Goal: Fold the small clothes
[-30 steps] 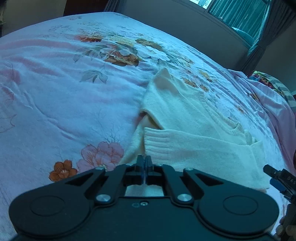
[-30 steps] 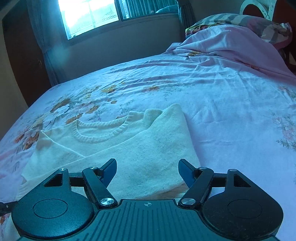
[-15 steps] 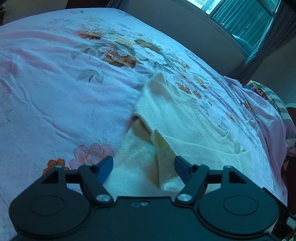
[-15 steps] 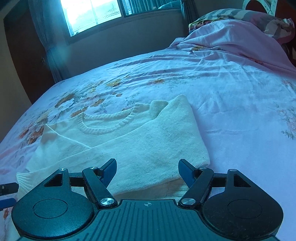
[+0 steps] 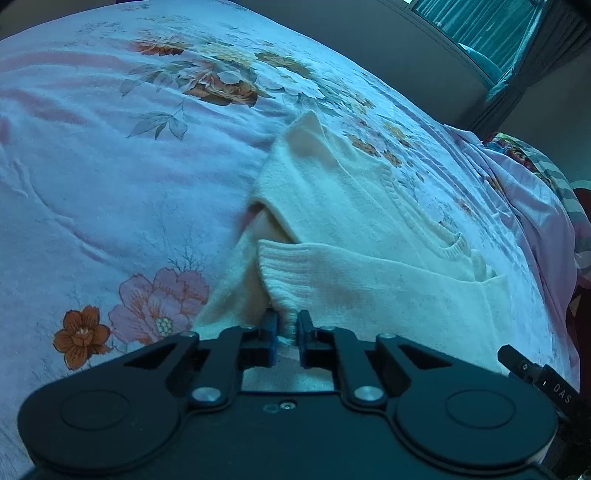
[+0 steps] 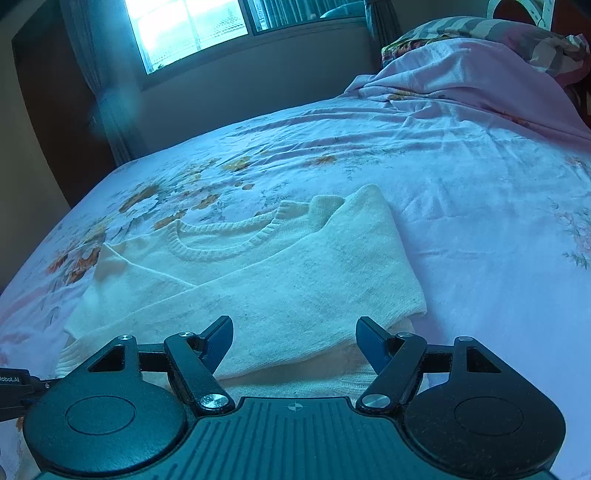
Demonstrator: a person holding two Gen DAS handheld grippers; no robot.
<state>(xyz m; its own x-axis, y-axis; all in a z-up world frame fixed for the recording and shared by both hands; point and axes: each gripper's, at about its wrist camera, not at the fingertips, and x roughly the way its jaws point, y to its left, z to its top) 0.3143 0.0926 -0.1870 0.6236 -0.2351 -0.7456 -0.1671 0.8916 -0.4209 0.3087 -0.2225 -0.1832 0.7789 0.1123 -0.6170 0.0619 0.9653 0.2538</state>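
A cream knit sweater (image 5: 369,221) lies on the flowered bed sheet (image 5: 110,177), with one sleeve folded across its chest. My left gripper (image 5: 287,325) sits at the near left edge of the sweater. Its jaws are closing, and the blue pads pinch the ribbed sleeve cuff (image 5: 295,273) between them. In the right wrist view the sweater (image 6: 295,280) shows its round neckline toward the window. My right gripper (image 6: 294,332) hovers open over the near edge of the folded sleeve, with only flat fabric below its fingers.
A bunched pink sheet and striped pillows (image 6: 480,48) pile up at the head of the bed, back right. A bright window (image 6: 184,29) with curtains fills the far wall. Bare sheet (image 6: 498,240) spreads right of the sweater.
The left gripper was shut, opened wide over the sleeve half a second ago, and now has closed on the cuff. The right gripper kept still and open.
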